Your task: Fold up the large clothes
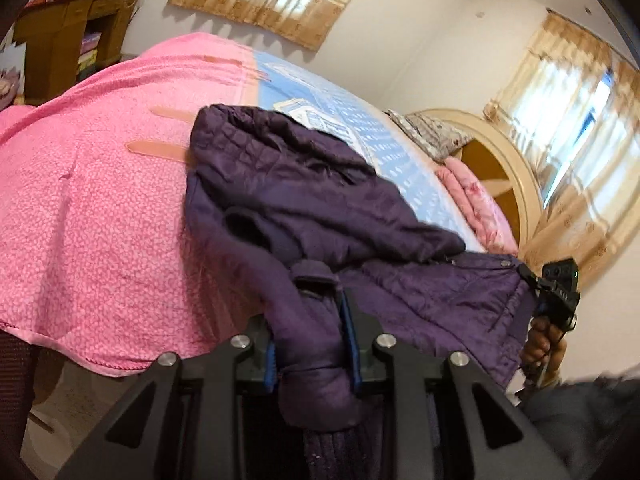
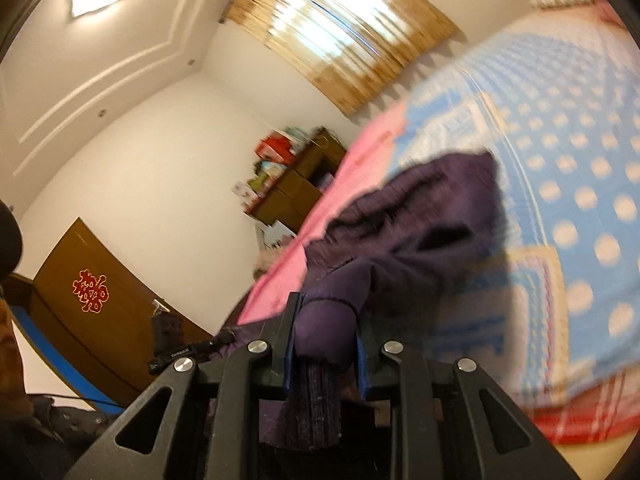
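A dark purple quilted jacket (image 1: 304, 184) lies bunched on the bed, across the pink blanket and the blue sheet. My left gripper (image 1: 312, 308) is shut on one sleeve end with its ribbed cuff (image 1: 320, 376), near the bed's front edge. My right gripper (image 2: 326, 320) is shut on the other sleeve end (image 2: 324, 336); its ribbed cuff (image 2: 316, 404) hangs between the fingers. The right gripper also shows in the left wrist view (image 1: 554, 288), held by a hand at the jacket's right edge. The jacket (image 2: 420, 216) is blurred in the right wrist view.
A pink blanket (image 1: 88, 200) covers the bed's left part, a blue dotted sheet (image 1: 384, 136) the right. Pillows (image 1: 432, 132) and a folded pink quilt (image 1: 476, 200) lie by the round headboard (image 1: 516, 168). A wooden shelf (image 1: 60, 40) stands beyond. A brown door (image 2: 92, 300) shows.
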Demonstrator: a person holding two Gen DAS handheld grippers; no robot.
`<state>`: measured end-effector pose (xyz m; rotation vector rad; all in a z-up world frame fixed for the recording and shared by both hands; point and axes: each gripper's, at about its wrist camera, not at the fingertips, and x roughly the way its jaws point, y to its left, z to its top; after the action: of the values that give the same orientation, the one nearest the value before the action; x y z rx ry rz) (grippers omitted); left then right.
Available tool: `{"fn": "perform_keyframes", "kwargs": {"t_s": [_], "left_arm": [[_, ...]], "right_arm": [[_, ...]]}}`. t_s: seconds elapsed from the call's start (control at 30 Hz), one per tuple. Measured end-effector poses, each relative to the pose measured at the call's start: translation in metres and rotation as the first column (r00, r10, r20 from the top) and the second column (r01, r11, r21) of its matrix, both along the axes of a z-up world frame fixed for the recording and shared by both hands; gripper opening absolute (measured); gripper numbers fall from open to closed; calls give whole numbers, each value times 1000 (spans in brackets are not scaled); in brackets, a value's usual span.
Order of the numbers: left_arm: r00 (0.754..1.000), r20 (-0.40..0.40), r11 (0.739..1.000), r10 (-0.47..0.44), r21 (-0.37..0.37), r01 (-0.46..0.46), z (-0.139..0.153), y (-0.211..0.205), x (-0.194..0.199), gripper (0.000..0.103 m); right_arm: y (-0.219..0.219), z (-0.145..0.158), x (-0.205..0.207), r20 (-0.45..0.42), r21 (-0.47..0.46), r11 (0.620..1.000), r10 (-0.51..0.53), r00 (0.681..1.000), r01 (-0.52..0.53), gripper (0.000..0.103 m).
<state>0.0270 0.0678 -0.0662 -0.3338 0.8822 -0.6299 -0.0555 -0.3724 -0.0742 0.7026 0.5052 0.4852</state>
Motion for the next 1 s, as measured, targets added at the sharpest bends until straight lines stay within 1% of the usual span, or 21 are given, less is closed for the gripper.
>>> {"fn": "perform_keyframes", "kwargs": {"t_s": [0.07, 0.13, 0.2, 0.23, 0.27, 0.37, 0.43, 0.5, 0.53, 0.57, 0.6, 0.63, 0.67, 0.73, 0.8, 0.83, 0.87, 0.9, 0.93, 0.97, 1.0], "left_arm": [[1000, 9, 1000, -2, -21, 2, 13, 5, 17, 27], [1000, 14, 998, 8, -70, -7, 25, 7, 42, 27], [1000, 18, 994, 17, -105, -15, 34, 7, 73, 27], [1000, 6, 992, 26, -128, -25, 35, 8, 89, 27], [1000, -10, 990, 28, -140, -29, 35, 7, 116, 27], [995, -83, 985, 60, -158, -72, 22, 7, 170, 27], [989, -131, 987, 74, -133, -92, 6, 2, 212, 28], [974, -212, 988, 86, -111, -111, -19, -5, 259, 30], [962, -256, 988, 99, -93, -126, -32, -6, 276, 33], [928, -350, 980, 127, -100, -171, -54, -6, 298, 34], [903, -409, 975, 134, -106, -193, -68, -6, 309, 34], [877, -460, 971, 139, -108, -211, -81, -5, 319, 34], [868, -476, 968, 141, -118, -222, -84, -3, 321, 38], [868, -483, 963, 115, -161, -217, -83, 0, 317, 46], [886, -453, 957, 93, -204, -205, -72, 7, 308, 53], [895, -438, 955, 83, -223, -198, -67, 10, 305, 62], [902, -424, 950, 75, -243, -193, -60, 16, 300, 76], [908, -411, 947, 85, -249, -201, -55, 19, 298, 83], [915, -388, 944, 113, -246, -221, -50, 23, 299, 96], [922, -356, 940, 152, -237, -246, -43, 28, 298, 103], [929, -325, 934, 176, -243, -262, -35, 32, 296, 103]], "right_arm": [[-3, 12, 22, 32, 18, 1000, -9, 999, 8, 22], [-11, 24, 57, 46, 44, 998, -43, 998, 41, 22], [-24, 29, 100, 38, 94, 994, -65, 997, 61, 22], [-27, 30, 117, 27, 95, 992, -83, 996, 80, 22], [-31, 29, 142, 9, 98, 990, -101, 995, 99, 22], [-41, 22, 204, -49, 63, 986, -152, 987, 155, 22], [-49, 5, 247, -105, 65, 980, -179, 978, 187, 22], [-54, -15, 290, -154, 3, 976, -215, 964, 219, 22], [-55, -27, 302, -184, 6, 972, -231, 955, 236, 26], [-57, -40, 317, -219, 9, 971, -231, 948, 239, 27], [-58, -57, 337, -267, -22, 974, -223, 937, 226, 28], [-61, -70, 349, -296, -20, 973, -226, 928, 231, 32], [-64, -80, 355, -321, -4, 972, -223, 921, 234, 33], [-69, -94, 364, -350, 19, 976, -198, 916, 218, 35], [-71, -96, 365, -328, 38, 979, -179, 928, 202, 39], [-72, -97, 363, -311, 56, 980, -163, 936, 190, 43], [-74, -99, 362, -301, 77, 980, -151, 942, 182, 49], [-76, -101, 359, -275, 127, 978, -123, 953, 163, 65], [-76, -99, 357, -252, 150, 976, -117, 961, 158, 73], [-76, -94, 355, -227, 157, 973, -134, 965, 172, 76], [-80, -86, 349, -187, 174, 964, -166, 968, 199, 81]]}}
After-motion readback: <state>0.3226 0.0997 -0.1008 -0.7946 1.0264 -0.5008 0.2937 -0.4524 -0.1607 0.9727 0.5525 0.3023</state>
